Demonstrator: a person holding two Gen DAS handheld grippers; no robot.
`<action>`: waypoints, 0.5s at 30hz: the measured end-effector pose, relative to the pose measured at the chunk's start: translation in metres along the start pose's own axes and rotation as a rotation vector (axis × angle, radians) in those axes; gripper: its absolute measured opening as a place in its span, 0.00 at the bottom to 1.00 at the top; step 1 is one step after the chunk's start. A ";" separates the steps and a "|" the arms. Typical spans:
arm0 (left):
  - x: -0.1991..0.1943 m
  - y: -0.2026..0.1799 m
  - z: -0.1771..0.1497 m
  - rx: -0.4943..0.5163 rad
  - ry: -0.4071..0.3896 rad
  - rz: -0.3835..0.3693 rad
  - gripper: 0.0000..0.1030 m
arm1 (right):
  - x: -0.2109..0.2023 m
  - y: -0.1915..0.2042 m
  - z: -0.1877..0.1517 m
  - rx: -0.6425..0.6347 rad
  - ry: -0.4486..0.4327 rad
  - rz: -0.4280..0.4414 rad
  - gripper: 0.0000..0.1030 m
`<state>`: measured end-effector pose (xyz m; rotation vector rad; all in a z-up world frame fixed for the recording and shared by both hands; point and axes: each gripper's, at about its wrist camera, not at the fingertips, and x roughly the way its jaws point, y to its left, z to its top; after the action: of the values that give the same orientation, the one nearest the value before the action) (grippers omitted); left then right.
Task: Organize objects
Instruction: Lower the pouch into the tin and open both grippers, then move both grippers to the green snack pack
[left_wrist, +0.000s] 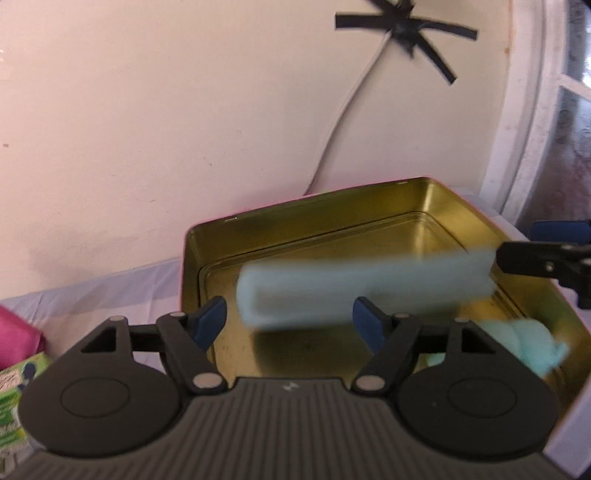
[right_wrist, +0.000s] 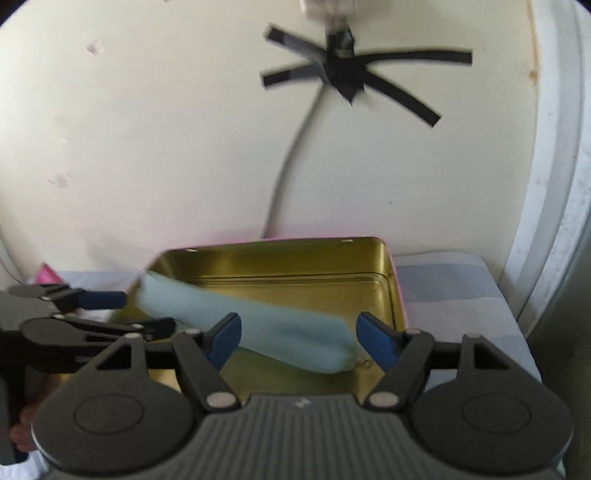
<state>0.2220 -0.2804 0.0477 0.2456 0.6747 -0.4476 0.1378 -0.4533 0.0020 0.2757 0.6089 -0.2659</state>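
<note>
An open gold tin box (left_wrist: 314, 221) (right_wrist: 388, 280) stands on a cloth-covered surface. A long pale blue foam-like piece (left_wrist: 354, 288) (right_wrist: 266, 328), blurred by motion, hangs over the inside of the tin. My left gripper (left_wrist: 290, 321) is open at the tin's near edge, with the blue piece beyond its fingertips. My right gripper (right_wrist: 299, 338) is open with the blue piece between and just beyond its fingers, not clamped. A crumpled light green thing (left_wrist: 524, 343) lies in the tin's right corner. Each gripper shows at the edge of the other's view.
A pale wall with a taped cable (right_wrist: 347, 70) rises right behind the tin. A pink object (left_wrist: 18, 332) and a green printed box (left_wrist: 14, 384) sit at the left. A white door frame (left_wrist: 517, 147) stands at the right.
</note>
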 end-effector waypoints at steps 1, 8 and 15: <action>-0.011 0.000 -0.005 0.000 -0.009 -0.006 0.75 | -0.013 0.001 -0.003 -0.003 -0.011 0.009 0.69; -0.071 0.017 -0.048 -0.033 -0.057 -0.021 0.76 | -0.084 0.031 -0.048 -0.010 -0.159 0.058 0.73; -0.098 0.030 -0.092 -0.035 -0.095 0.037 0.82 | -0.117 0.061 -0.125 0.110 -0.259 0.104 0.73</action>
<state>0.1179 -0.1897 0.0440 0.2022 0.5839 -0.4090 0.0004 -0.3366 -0.0165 0.3714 0.3231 -0.2303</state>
